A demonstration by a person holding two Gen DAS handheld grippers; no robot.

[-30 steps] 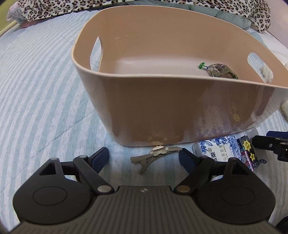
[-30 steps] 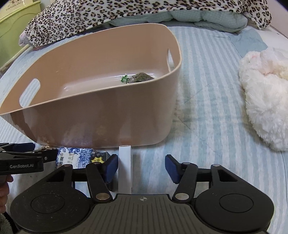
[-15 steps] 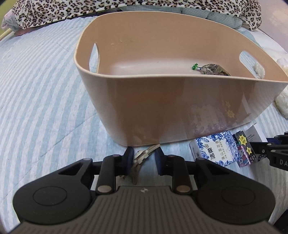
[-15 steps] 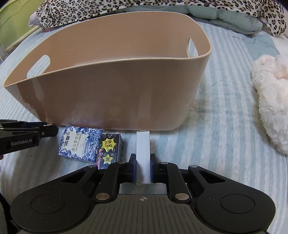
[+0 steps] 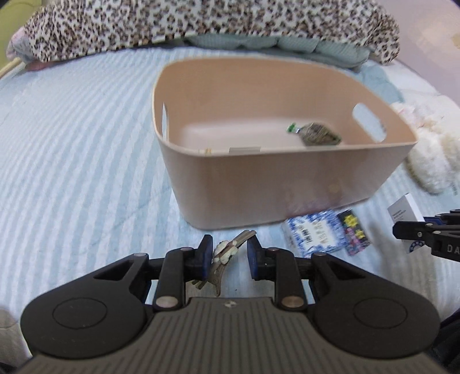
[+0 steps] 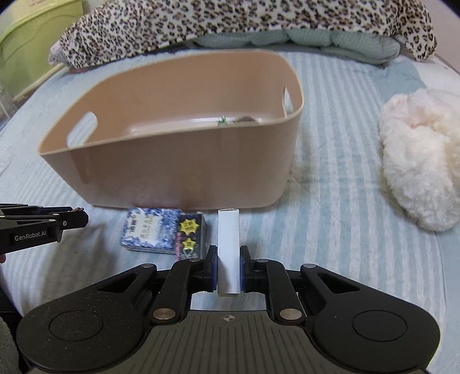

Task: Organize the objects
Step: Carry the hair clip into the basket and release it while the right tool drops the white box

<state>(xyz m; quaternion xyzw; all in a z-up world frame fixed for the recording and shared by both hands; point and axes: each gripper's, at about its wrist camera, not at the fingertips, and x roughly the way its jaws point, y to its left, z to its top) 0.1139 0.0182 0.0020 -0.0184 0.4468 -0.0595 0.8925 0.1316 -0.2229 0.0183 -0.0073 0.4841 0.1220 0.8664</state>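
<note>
A tan plastic tub (image 5: 258, 190) (image 6: 172, 169) stands on the striped bed with a small green-tipped packet (image 5: 314, 135) inside. My left gripper (image 5: 228, 256) is shut on a beige hair clip (image 5: 227, 253), lifted above the bed in front of the tub. My right gripper (image 6: 228, 269) is shut on a white box (image 6: 228, 247), also lifted; the box also shows in the left wrist view (image 5: 402, 208). A blue-and-white box (image 6: 151, 230) (image 5: 313, 233) and a dark starred box (image 6: 191, 234) (image 5: 353, 231) lie in front of the tub.
A white fluffy toy (image 6: 419, 167) lies right of the tub. A leopard blanket (image 6: 230, 23) and pale green pillow (image 6: 302, 37) line the far side. A green bin (image 6: 31, 43) stands beyond the bed's left edge.
Both grippers closed on their objects, the left on the hair clip and the right on the white box, then rose and pulled back from the tub.
</note>
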